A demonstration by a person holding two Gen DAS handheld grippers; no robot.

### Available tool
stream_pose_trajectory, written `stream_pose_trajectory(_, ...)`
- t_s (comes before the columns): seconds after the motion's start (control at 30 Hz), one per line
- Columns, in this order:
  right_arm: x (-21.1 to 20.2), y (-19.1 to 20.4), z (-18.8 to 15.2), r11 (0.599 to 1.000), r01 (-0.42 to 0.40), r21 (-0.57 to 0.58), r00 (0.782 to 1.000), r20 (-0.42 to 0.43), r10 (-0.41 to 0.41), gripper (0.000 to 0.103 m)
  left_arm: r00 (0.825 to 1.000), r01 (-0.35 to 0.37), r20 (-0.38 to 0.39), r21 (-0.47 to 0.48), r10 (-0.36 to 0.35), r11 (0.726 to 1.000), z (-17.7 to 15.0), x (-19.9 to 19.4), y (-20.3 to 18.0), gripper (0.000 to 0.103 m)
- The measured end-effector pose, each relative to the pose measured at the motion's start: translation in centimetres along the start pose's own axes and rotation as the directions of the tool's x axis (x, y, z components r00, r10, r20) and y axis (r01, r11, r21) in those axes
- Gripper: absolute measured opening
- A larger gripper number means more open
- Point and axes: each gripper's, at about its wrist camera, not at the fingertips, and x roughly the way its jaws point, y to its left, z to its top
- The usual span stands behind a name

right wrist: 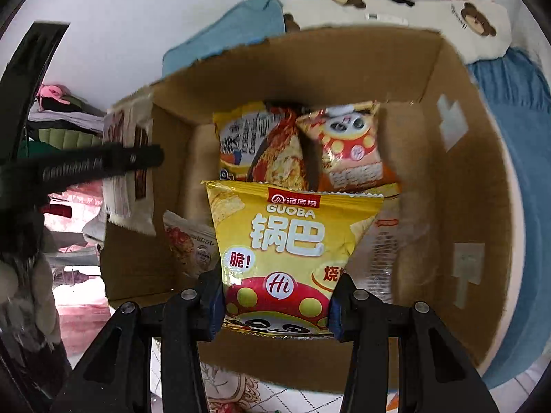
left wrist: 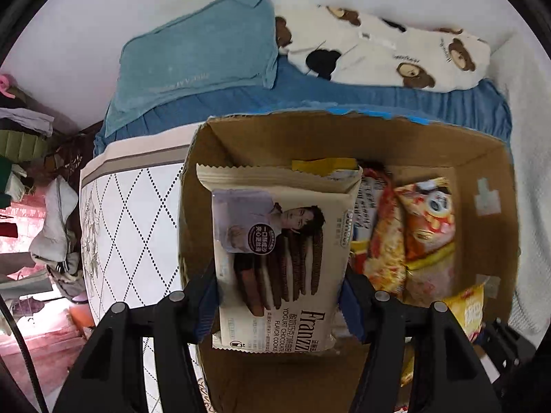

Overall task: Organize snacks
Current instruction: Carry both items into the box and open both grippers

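Note:
My left gripper (left wrist: 280, 297) is shut on a cream Franzzi cookie pack (left wrist: 275, 241) and holds it over the left part of an open cardboard box (left wrist: 310, 130). My right gripper (right wrist: 275, 304) is shut on a yellow Guoba crisp bag (right wrist: 292, 241) and holds it over the same box (right wrist: 465, 172). Inside the box lie an orange noodle pack (right wrist: 265, 148) and a red-orange panda snack bag (right wrist: 351, 144). The cookie pack (right wrist: 129, 168) and the left gripper's black finger (right wrist: 103, 165) show at the left of the right wrist view.
The box stands on a bed with a blue sheet (left wrist: 378, 96), a teal pillow (left wrist: 199, 55) and a bear-print blanket (left wrist: 396, 51). The quilted mattress side (left wrist: 131, 227) drops off left. Clothes and clutter (left wrist: 31, 172) lie on the floor further left.

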Motion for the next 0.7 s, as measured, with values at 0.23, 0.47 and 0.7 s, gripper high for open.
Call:
stream_pose_trajectory(0.23, 3.2, -1.0, 0.3, 0.997, -0.036, 0.064, 0.994, -0.101, 0.043, 0.092, 0.999, 0.037, -0.025, -0.028, -0.037, 0.999, 0.8, 1.4, 0.6, 0.09)
stream_pose_trajectory(0.47, 2.7, -1.7, 0.7, 0.997, 0.062, 0.046, 0.996, -0.066, -0.059, 0.096, 0.997, 0.074, -0.023, -0.056, -0.075, 0.996, 0.0, 1.1, 0.9, 0.09)
stream_pose_trajectory(0.7, 1.0, -2.9, 0.6, 0.987, 0.158, 0.017, 0.987, -0.008, -0.158, 0.096, 0.994, 0.105, 0.005, -0.057, -0.105, 0.993, -3.2, 0.1, 0.4, 0.09)
